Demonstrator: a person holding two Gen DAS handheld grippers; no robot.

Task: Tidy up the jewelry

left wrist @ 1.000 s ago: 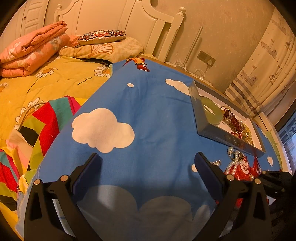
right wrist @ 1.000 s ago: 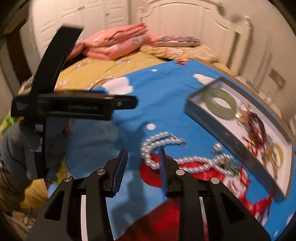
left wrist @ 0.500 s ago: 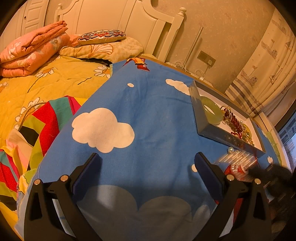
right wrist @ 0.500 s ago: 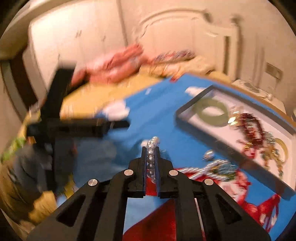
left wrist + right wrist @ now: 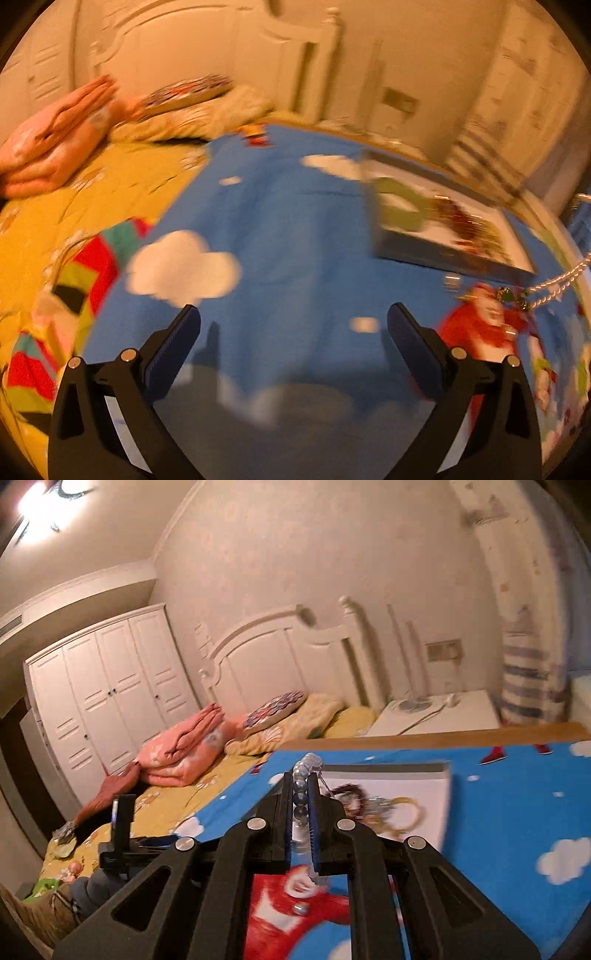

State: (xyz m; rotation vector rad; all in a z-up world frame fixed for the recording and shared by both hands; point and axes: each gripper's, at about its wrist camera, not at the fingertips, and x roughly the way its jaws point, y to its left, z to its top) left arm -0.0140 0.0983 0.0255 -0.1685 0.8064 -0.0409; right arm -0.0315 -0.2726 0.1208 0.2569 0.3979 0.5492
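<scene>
Bedroom, blue cloud-print cloth (image 5: 509, 812) spread flat. Tray (image 5: 439, 797) lies just ahead of the right gripper (image 5: 301, 786), slightly right of its line, long side crosswise. Right jaws clamped on the pearl strand (image 5: 303, 775), which trails back down toward the cloth. Left gripper (image 5: 293, 325) stands wide apart, empty, farther from the tray (image 5: 443, 254). Right hand is the nearer one.
</scene>
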